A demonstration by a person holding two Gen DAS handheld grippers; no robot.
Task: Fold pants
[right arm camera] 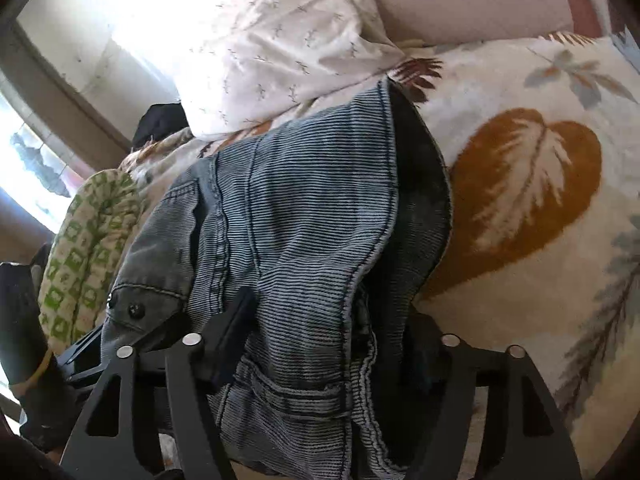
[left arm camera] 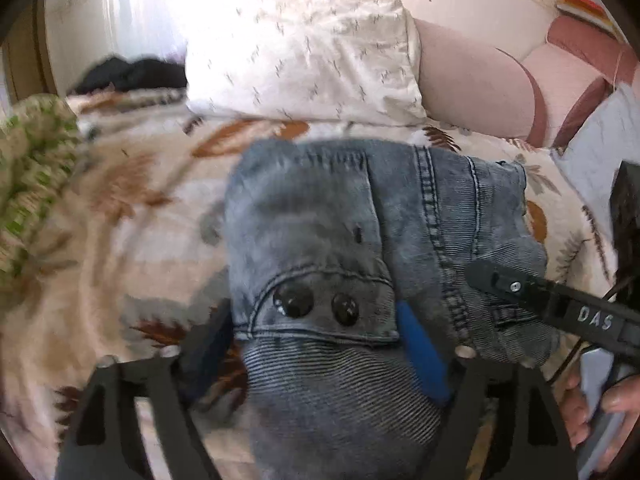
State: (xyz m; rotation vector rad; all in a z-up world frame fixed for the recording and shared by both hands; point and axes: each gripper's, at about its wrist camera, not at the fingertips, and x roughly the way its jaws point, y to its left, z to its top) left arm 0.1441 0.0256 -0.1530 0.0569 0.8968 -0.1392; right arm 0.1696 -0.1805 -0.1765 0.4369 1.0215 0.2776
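The grey-blue jeans [left arm camera: 340, 220] lie bunched on the leaf-patterned bed cover, with a pocket flap and two black studs [left arm camera: 316, 304] near me. My left gripper [left arm camera: 320, 344] is shut on the denim; cloth fills the gap between its fingers, one with a blue pad [left arm camera: 424, 356]. My right gripper [right arm camera: 332, 344] is shut on the waistband part of the jeans [right arm camera: 304, 220]; the denim drapes over and between its fingers. The right gripper's finger [left arm camera: 552, 296] also shows in the left wrist view, lying on the jeans' right side.
A white pillow [left arm camera: 304, 52] and a pink cushion [left arm camera: 472, 84] lie behind the jeans. A green-patterned cloth [left arm camera: 28, 184] sits at the left, and dark clothing [left arm camera: 132, 74] lies at the back left. The leaf-patterned cover [right arm camera: 540, 184] spreads to the right.
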